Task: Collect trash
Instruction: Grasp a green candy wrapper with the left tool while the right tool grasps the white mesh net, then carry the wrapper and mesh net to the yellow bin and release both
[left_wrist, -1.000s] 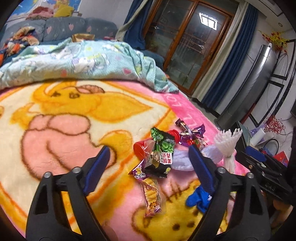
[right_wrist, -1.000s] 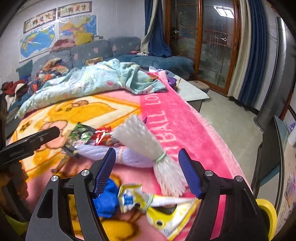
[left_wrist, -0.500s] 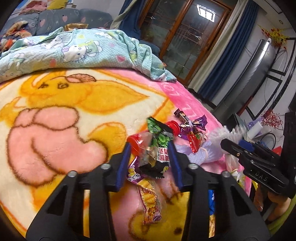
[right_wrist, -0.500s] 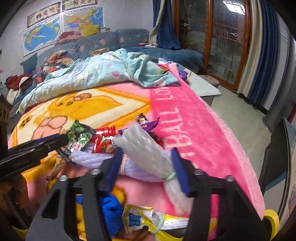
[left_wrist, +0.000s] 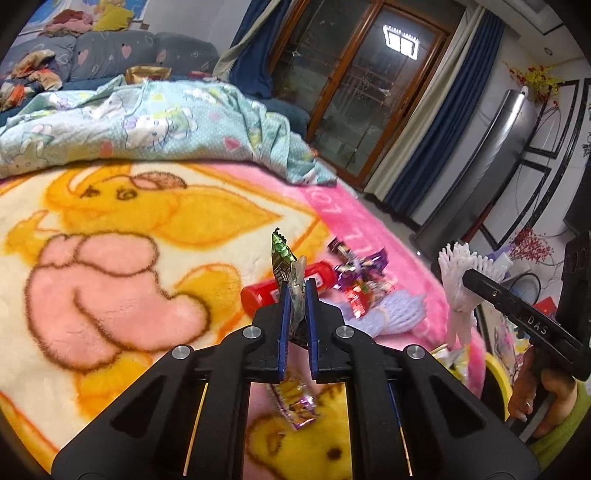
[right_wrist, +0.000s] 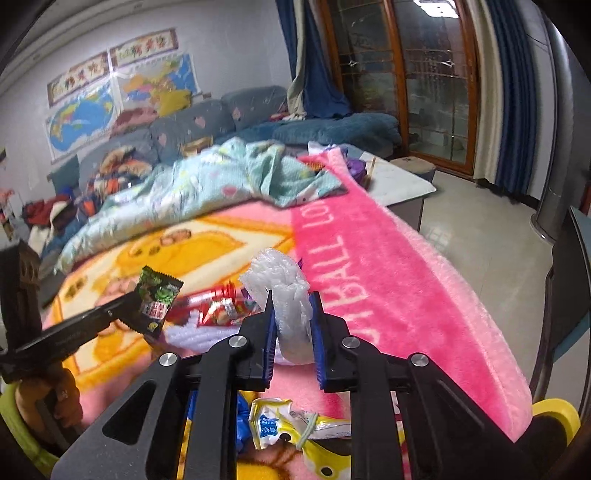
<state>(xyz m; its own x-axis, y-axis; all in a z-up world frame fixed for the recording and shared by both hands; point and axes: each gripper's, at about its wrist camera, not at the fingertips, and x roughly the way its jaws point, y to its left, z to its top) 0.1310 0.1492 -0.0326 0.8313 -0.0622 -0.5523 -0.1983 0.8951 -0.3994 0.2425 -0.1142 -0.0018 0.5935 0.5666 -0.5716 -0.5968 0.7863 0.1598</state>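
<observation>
My left gripper is shut on a green snack wrapper and holds it above the pink cartoon blanket; the wrapper also shows in the right wrist view. My right gripper is shut on a white foam net sleeve, which also shows in the left wrist view. On the blanket lie a red tube, purple and red candy wrappers, a lilac foam net and a purple snack bag.
A yellow and white pouch and a blue item lie under my right gripper. A crumpled light blue quilt covers the far side. A yellow bin rim sits at the lower right. The blanket's edge drops to tiled floor.
Both grippers closed: the left on the green wrapper, the right on the white foam net sleeve. Both items are now lifted off the blanket.
</observation>
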